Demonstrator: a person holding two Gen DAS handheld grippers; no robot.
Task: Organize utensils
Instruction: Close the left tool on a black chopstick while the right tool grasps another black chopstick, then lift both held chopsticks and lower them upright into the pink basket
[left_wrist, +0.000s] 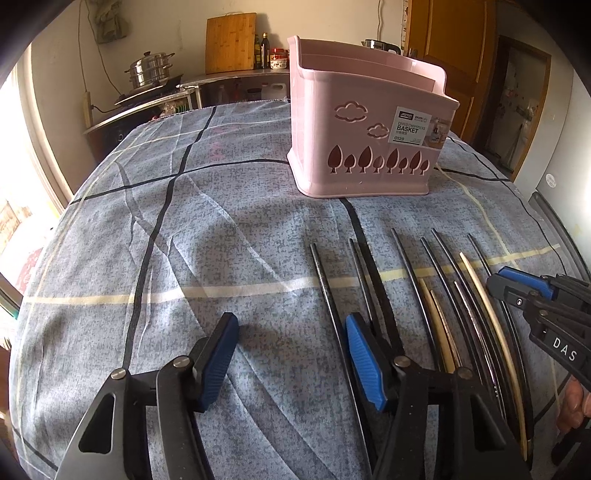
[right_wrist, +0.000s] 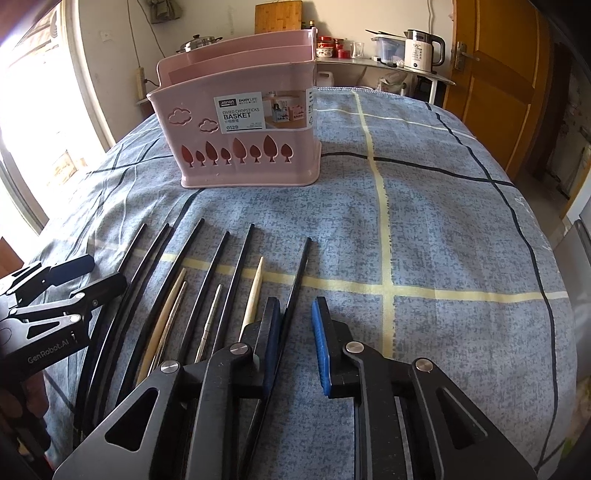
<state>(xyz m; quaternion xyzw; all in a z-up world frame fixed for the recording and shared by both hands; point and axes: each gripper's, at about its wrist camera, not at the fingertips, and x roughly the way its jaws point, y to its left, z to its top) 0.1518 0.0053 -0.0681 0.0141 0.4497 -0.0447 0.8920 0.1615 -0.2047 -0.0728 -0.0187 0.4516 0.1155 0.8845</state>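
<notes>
A pink divided chopstick basket (left_wrist: 332, 122) (right_wrist: 258, 162) stands upright at the far middle of the cloth-covered table. Several chopsticks (left_wrist: 436, 295) (right_wrist: 207, 280), black, pale wood and metal, lie side by side in front of it. My left gripper (left_wrist: 293, 354) (right_wrist: 96, 274) is open at the row's left end; the leftmost black chopstick (left_wrist: 328, 288) lies just inside its right finger. My right gripper (right_wrist: 297, 332) (left_wrist: 499, 280) is at the row's right end. The rightmost black chopstick (right_wrist: 299, 273) runs between its fingers beside the left pad, with a gap to the right pad.
A blue-grey checked cloth (left_wrist: 221, 229) (right_wrist: 443, 221) covers the table. Beyond it are a steel pot (left_wrist: 149, 70) on a stove, a cutting board (left_wrist: 231, 42), a white kettle (right_wrist: 421, 51) on a counter and a wooden door (right_wrist: 495, 74). A person's hand (left_wrist: 576, 402) holds the right gripper.
</notes>
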